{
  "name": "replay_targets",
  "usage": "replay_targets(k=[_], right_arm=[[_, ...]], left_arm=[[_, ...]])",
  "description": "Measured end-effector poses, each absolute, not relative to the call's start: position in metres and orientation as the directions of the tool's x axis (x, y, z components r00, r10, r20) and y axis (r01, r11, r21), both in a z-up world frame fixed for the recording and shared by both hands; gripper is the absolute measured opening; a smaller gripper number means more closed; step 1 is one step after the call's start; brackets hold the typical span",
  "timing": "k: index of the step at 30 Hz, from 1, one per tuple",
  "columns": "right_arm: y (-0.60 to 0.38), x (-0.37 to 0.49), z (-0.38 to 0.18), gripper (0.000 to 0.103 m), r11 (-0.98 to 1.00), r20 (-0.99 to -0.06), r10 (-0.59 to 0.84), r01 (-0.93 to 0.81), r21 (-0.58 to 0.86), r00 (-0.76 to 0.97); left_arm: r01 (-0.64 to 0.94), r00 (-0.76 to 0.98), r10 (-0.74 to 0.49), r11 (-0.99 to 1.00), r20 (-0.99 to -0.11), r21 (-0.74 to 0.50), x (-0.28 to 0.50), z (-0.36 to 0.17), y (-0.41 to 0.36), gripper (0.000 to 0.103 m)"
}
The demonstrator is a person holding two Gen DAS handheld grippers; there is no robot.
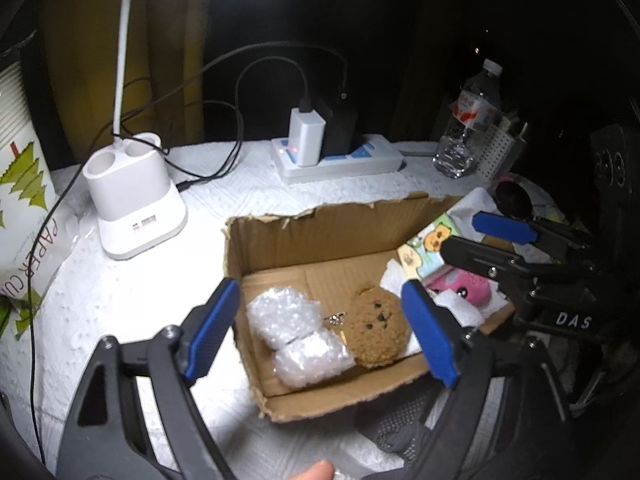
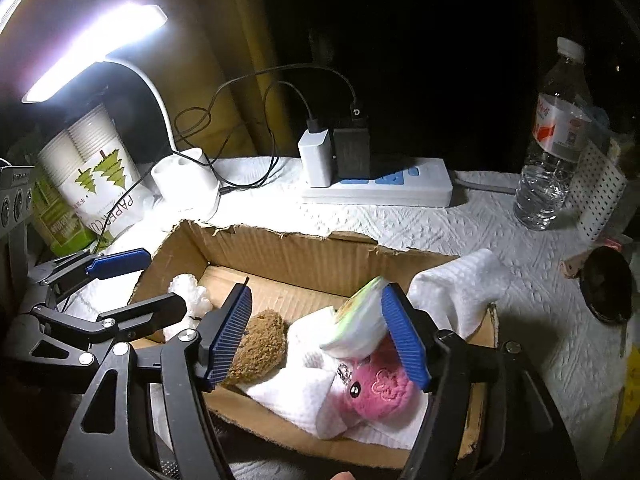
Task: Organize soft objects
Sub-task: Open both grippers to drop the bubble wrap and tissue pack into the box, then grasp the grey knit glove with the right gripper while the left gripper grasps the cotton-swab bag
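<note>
Both grippers, left gripper [image 1: 324,326] and right gripper [image 2: 320,334], hang with jaws spread, pinching nothing, over the cardboard box [image 1: 280,240]. Inside it lie bubble wrap [image 1: 288,328], a brown bear [image 1: 378,326], a tissue pack [image 2: 360,320] and a pink toy [image 2: 380,394]. The placing step seems finished; next, another soft thing must be found. Behind the box, the table's far right side is too dark to read.

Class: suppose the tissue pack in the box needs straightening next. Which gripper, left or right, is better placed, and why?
Right, probably. The right gripper stands open with the tissue pack between its fingers, while the left gripper is open over the brown bear and bubble wrap, farther away.
</note>
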State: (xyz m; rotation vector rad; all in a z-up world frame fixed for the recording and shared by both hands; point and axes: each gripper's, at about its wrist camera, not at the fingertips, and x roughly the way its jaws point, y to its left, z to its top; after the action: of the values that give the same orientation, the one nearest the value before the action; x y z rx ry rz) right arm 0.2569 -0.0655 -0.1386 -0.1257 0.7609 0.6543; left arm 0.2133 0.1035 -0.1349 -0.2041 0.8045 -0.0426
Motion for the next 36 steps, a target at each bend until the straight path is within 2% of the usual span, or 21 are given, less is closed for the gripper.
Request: replay_targets(k=[23, 36], right_arm=[[-0.077, 0.183, -0.119, 0.071, 0.8, -0.656, 0.496, -0.592, 0.093, 0.568], [-0.077, 0.145, -0.123, 0.071, 0.797, -0.658, 0.496, -0.598, 0.085, 0.566]], left_arm=[[-0.036, 0.747, -0.105, 0.98, -0.656, -0.198, 0.142, -0.105, 0.096, 0.084], [-0.037, 0.755, -0.101, 0.98, -0.647, -0.197, 0.103, -0.106, 0.095, 0.084]])
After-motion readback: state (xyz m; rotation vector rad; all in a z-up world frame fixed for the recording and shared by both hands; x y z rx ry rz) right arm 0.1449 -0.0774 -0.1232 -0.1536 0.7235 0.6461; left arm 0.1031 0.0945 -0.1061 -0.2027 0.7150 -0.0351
